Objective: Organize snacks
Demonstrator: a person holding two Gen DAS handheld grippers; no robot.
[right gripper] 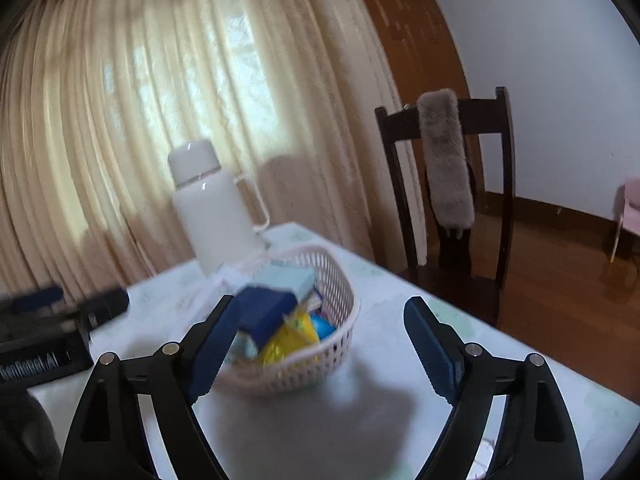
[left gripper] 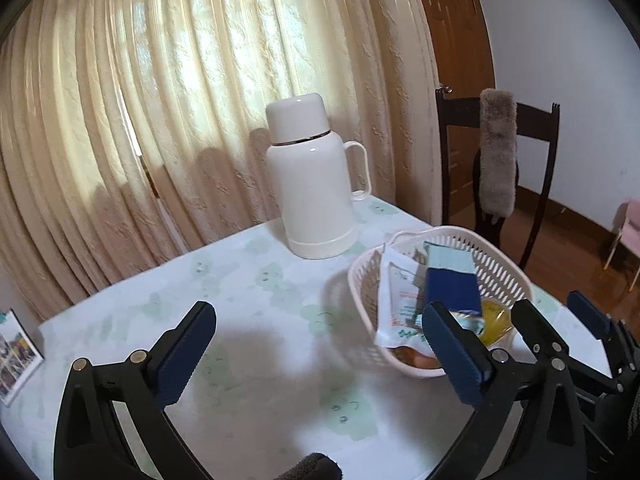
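Now both tongs gape — snacks heaped in basket.

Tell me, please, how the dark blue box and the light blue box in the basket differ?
The dark blue box is a deep navy, while the light blue box is pale aqua. The dark blue box lies nearer the cameras and partly covers the light blue box, which sits behind it toward the flask. Both are flat rectangular packs resting atop the other snacks in the white basket.

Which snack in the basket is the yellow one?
The shiny yellow packet at the near end of the basket. It lies beside the dark blue box, below the pale blue box; the big packet is white.
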